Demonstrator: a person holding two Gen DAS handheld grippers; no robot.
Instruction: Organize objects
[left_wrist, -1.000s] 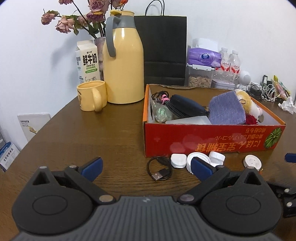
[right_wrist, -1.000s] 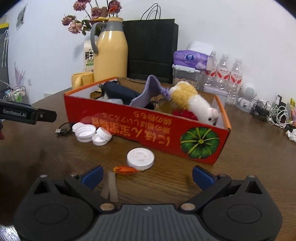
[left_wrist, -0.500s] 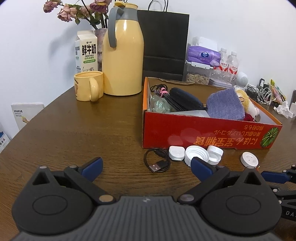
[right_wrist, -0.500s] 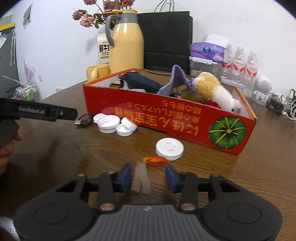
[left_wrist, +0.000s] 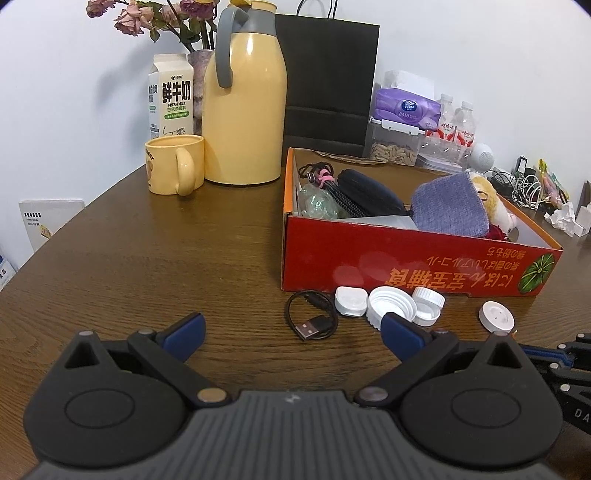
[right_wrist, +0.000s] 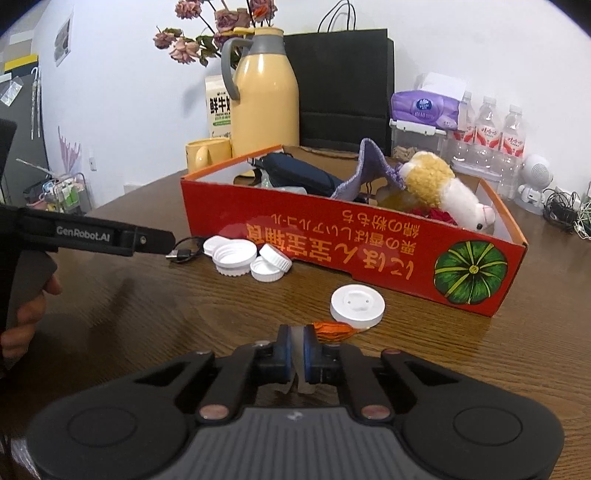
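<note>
A red cardboard box (left_wrist: 417, 266) (right_wrist: 332, 236) holds a plush toy (right_wrist: 443, 192), a purple cloth (left_wrist: 450, 210), a dark case and cables. In front of it lie white caps (left_wrist: 391, 306) (right_wrist: 236, 256), a black USB cable (left_wrist: 312, 319), a flat white disc (right_wrist: 357, 307) (left_wrist: 496, 316) and an orange tuft (right_wrist: 332, 330). My right gripper (right_wrist: 296, 334) is shut on a thin translucent strip (right_wrist: 297, 354), just left of the tuft. My left gripper (left_wrist: 291, 328) is open and empty, low over the table before the cable.
A yellow thermos (left_wrist: 243, 110), yellow mug (left_wrist: 173, 164), milk carton (left_wrist: 171, 99), flowers and black paper bag (left_wrist: 328, 81) stand behind the box. Tissues, water bottles (right_wrist: 491, 129), a small speaker and tangled cables sit at the back right.
My right gripper has closed from wide open onto the translucent strip on the table. Both grippers have shifted slightly toward the box; the left stays open.
</note>
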